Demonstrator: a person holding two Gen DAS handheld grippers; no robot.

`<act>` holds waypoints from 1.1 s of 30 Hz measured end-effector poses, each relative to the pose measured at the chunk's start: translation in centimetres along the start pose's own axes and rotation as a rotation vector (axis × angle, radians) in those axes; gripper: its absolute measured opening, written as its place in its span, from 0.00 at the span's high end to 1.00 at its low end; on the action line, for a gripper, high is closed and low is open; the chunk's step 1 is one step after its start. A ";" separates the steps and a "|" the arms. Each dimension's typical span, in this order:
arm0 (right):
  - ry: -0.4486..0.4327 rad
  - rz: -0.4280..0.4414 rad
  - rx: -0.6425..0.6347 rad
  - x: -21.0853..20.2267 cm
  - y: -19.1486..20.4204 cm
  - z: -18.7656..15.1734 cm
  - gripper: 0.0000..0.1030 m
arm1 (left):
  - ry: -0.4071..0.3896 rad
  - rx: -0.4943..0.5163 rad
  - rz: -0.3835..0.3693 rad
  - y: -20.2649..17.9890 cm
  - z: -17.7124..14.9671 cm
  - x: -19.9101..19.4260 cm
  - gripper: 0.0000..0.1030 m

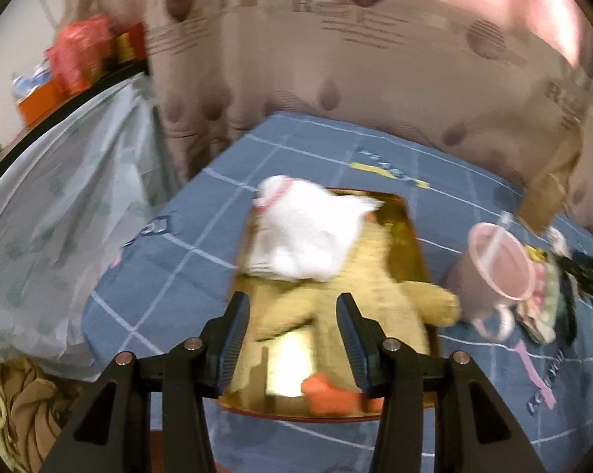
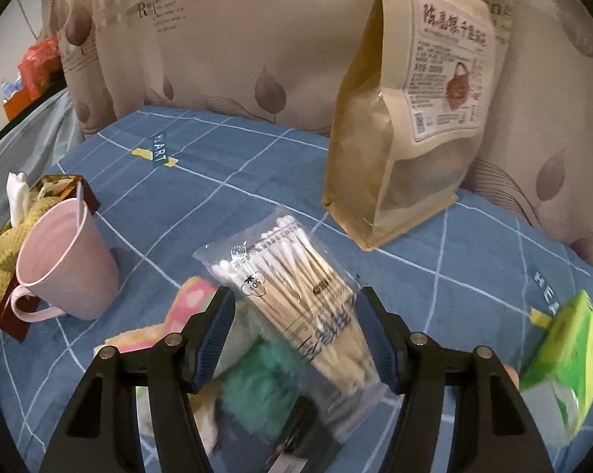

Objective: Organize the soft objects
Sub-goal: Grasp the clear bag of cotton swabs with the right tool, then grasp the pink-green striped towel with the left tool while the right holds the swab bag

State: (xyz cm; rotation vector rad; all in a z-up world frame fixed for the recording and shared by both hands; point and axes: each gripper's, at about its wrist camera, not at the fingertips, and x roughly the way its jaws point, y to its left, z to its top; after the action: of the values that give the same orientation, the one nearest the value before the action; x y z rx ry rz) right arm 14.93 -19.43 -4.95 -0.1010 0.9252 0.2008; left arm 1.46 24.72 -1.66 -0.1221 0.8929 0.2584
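A gold-lined box (image 1: 414, 236) on the blue checked cloth holds a yellow plush toy (image 1: 375, 272) with an orange foot (image 1: 328, 396). A white plush (image 1: 308, 232) lies on top of it. My left gripper (image 1: 292, 299) hovers open over the yellow plush and grips nothing. My right gripper (image 2: 296, 291) is open above a clear bag of cotton swabs (image 2: 280, 252). That bag rests on a pink floral cloth (image 2: 190, 303) and a green fluffy item (image 2: 257, 382). In the right wrist view, the box (image 2: 87, 193) with both plush toys sits far left.
A pink mug (image 2: 64, 264) stands beside the box. A tall kraft paper pouch (image 2: 406, 118) stands at the back right. A green tissue pack (image 2: 568, 358) lies at the right edge. A patterned curtain (image 1: 335, 59) hangs behind the table, and pale plastic sheeting (image 1: 60, 216) lies left.
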 end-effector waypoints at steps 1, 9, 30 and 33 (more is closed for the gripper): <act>0.002 0.005 -0.004 0.4 -0.2 0.1 0.41 | 0.002 0.021 -0.016 -0.9 0.2 -0.1 0.55; -0.018 0.092 0.045 1.7 -2.0 0.1 0.52 | 0.017 0.153 -0.100 -7.9 1.0 -0.2 0.55; -0.122 -0.027 0.175 -7.0 -4.3 -3.1 0.82 | 0.056 0.379 -0.356 -23.0 -0.4 -0.7 0.55; -0.089 -0.100 0.205 -8.0 -5.0 -5.3 0.82 | 0.067 0.415 -0.380 -25.0 -1.2 -0.3 0.55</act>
State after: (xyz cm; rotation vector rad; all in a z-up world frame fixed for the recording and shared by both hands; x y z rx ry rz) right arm 7.23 -26.22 -1.71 0.0507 0.8449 0.0168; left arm 7.23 0.35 -2.27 0.0867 0.9533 -0.2869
